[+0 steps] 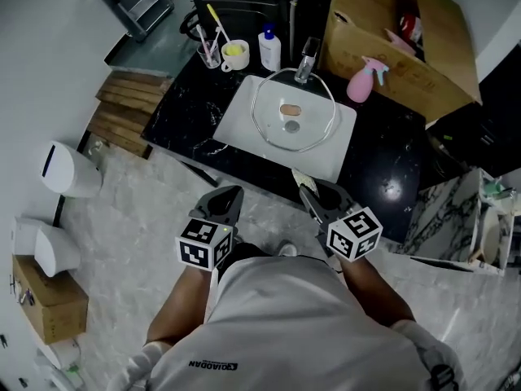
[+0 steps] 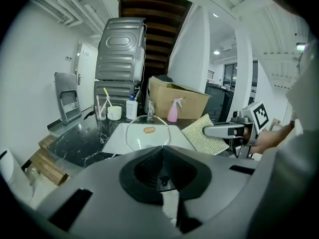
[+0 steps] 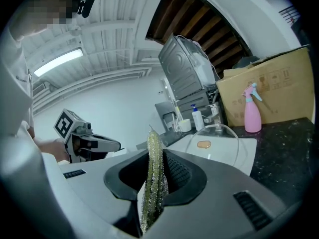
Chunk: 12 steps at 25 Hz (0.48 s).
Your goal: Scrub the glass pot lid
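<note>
Glass pot lid rests on white sink, far from both grippers. Rigid, breakable, probably slick when wet; steady it by centre knob. Right gripper clamps 1 scouring pad; left gripper closed, empty.

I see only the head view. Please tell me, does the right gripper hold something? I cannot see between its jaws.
Observer: Yes, the right gripper is shut on a thin glittery scrubbing pad, held on edge.
Operator: And the other one?
Observer: The left gripper has its jaws together, with nothing between them.
Operator: Does the thing to scrub lie flat?
Observer: No, the clear glass pot lid stands tilted and seems to lean towards the chrome tap.
</note>
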Tool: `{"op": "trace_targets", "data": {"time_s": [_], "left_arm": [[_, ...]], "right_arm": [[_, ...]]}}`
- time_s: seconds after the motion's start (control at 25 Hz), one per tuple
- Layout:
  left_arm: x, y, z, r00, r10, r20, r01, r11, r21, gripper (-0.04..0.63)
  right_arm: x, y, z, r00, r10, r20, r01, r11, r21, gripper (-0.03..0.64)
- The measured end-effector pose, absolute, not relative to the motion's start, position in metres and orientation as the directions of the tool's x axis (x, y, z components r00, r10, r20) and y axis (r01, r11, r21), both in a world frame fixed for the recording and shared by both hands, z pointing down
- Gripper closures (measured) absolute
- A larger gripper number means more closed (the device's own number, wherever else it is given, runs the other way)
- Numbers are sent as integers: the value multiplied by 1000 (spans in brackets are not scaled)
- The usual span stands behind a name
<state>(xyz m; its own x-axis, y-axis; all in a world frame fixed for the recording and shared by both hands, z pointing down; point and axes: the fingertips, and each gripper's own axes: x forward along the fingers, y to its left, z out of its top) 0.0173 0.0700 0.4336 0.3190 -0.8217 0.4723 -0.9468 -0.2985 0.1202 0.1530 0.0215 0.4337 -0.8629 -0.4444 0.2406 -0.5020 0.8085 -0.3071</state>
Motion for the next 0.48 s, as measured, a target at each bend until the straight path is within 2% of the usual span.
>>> {"op": "trace_targets", "data": {"time_s": [0.48], "left_arm": [[40,-12,443,507,-736,449,-853,-503,139,580]], "right_arm": [[183,-22,444,-732,-623,274,-681,673,-288,531]]}}
